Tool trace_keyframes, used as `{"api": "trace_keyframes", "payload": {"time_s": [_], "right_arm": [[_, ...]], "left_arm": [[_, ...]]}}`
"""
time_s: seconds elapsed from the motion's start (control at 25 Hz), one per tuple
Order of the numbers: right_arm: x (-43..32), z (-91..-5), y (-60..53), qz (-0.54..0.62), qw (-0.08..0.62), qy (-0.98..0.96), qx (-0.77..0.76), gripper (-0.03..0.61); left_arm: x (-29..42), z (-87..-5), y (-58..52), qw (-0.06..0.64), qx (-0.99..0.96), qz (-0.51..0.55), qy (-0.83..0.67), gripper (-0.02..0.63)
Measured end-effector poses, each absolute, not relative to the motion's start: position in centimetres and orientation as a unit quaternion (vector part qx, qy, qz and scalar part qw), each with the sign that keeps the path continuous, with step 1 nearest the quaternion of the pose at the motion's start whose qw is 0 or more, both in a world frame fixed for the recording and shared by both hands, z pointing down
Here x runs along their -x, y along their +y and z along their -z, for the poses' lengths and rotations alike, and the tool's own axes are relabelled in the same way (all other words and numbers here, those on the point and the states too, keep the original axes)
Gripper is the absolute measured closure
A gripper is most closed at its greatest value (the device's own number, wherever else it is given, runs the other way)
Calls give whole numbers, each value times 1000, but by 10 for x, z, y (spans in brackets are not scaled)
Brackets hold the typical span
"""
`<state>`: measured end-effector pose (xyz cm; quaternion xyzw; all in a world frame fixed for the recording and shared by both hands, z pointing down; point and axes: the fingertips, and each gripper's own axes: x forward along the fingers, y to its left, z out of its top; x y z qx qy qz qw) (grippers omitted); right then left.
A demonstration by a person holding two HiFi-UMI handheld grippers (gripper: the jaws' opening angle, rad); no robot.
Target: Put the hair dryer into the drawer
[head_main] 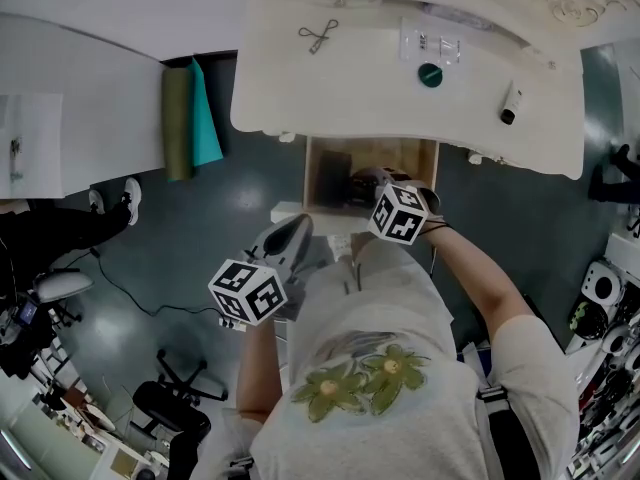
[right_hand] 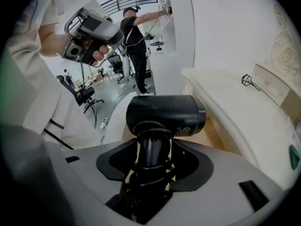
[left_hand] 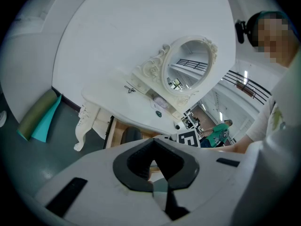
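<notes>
Hair dryer [right_hand: 164, 114] sits over the open drawer [head_main: 322, 168] under the bench [head_main: 330, 98], our right tool [right_hand: 151, 161] pinching its cord-wrapped handle. We judge it rigid, smooth and top-heavy, best gripped there. Our left tool [left_hand: 153, 168] is pressed together, empty.

White vanity table [head_main: 300, 88], oval mirror [left_hand: 187, 70], rolled green mat [head_main: 178, 123], office chair [head_main: 170, 405]

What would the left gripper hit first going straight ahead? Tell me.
Probably the drawer, open under the dressing table, close beside the hair dryer that the right gripper holds; depth is unclear.
</notes>
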<state>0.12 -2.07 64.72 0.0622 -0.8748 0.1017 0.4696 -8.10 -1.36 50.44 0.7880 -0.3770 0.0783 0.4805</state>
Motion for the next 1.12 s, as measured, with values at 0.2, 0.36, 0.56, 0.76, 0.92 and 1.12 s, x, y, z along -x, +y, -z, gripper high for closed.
{"api": "trace_keyframes", "payload": {"time_s": [0.2,0.36,0.56,0.76,0.92,1.12], "right_arm": [[-1,-653,-23,-102,470,-875,-62,359],[-1,-659,-26,-102,471,-874,-60,359],[-2,-666,-26,-103,476,-872,-55,359],[-2,-673,-26,-102,480,-870,-50,359],[-2,-678,-25,-102,481,-870,-47,359],[-3,-685,-26,-100,487,-867,-44,359]], "left_arm": [[81,-508,-11,483,-787,-80,-375,606],[80,-513,-10,486,-785,-82,-374,606],[79,-518,-8,491,-783,-83,-373,606],[78,-522,-6,495,-781,-84,-370,606],[77,-526,-5,499,-780,-85,-369,606],[76,-531,-4,503,-777,-85,-368,606]]}}
